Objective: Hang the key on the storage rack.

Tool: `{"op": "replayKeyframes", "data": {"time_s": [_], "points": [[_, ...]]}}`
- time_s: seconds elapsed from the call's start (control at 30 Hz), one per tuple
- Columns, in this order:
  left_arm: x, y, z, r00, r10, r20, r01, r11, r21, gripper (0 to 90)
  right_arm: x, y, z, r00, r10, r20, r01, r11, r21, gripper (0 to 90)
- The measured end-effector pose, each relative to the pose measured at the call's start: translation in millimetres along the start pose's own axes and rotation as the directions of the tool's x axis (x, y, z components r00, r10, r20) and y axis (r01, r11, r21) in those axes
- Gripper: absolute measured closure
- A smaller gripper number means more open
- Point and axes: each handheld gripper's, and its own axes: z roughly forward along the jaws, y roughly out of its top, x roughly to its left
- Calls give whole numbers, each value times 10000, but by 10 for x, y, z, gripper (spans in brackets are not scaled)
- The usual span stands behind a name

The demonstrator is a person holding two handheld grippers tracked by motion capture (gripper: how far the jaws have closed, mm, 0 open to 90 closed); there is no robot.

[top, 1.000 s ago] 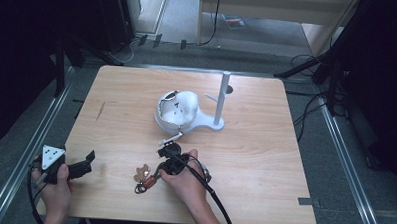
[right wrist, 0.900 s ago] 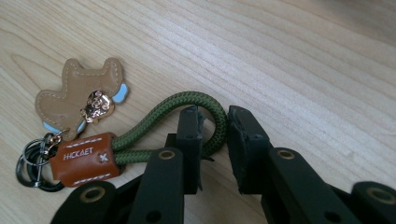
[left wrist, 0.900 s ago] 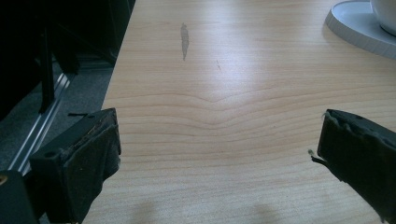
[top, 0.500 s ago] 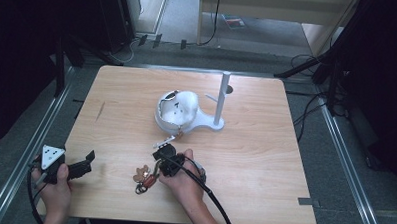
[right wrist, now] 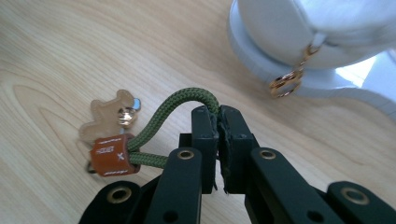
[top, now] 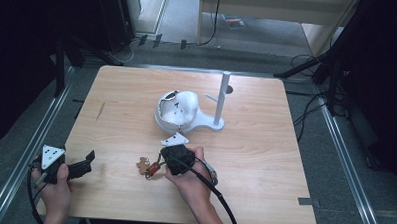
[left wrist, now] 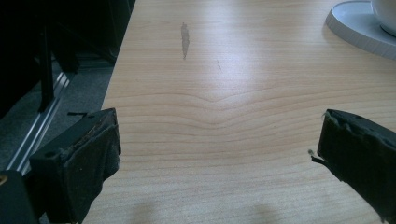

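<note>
1. The right claw (right wrist: 218, 122) stands pinched shut on the olive-green braided cord loop (right wrist: 180, 109) of a keychain, the cord coming out from between the two black jaws at the centre of the right gripper view.
2. Against the high view half a second ago, the right hand (top: 192, 174) has shifted slightly toward the lower centre of the frame, and the keychain, with its orange-brown square tag (right wrist: 111, 155) and tan bear-shaped charm (right wrist: 105, 116), has stayed low at the light wooden desk (top: 265, 159), left of the claw.
3. I judge the grasp is now secure and the lift is only beginning; the charm looks to be touching or just above the wood.
4. The white rounded pouch on its white post stand (top: 180, 111) sits in the upper middle of the high view, a gold ring (right wrist: 285, 84) hanging at its edge, near the claw.
5. The left claw (left wrist: 219, 154) has held its place at the lower left, jaws wide apart over bare wood, gripping nothing.
</note>
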Motion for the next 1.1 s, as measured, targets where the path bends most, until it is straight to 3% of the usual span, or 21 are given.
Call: {"op": "replayKeyframes", "data": {"time_s": [0.2,0.23,0.3,0.37,1.1], "points": [[0,0,-1,10000,9,-3,-9,10000,16,0,-120,26,-208,9999,-88,128,97,9975,-706,872],[1,1,-1,10000,38,-2,-38,10000,15,0,-164,37,-278,9997,-153,170,169,9947,-1014,872],[0,1,0,10000,15,-7,-15,10000,-12,0,-188,45,-307,9998,-119,184,138,9939,-1095,872],[-1,0,0,10000,5,-16,-5,10000,-19,0,-263,59,-391,9990,-159,420,217,9899,-1404,872],[-5,-1,-2,10000,9,-52,-9,10000,-34,0,-688,97,-851,9871,273,1578,188,9587,-2839,870]]}}
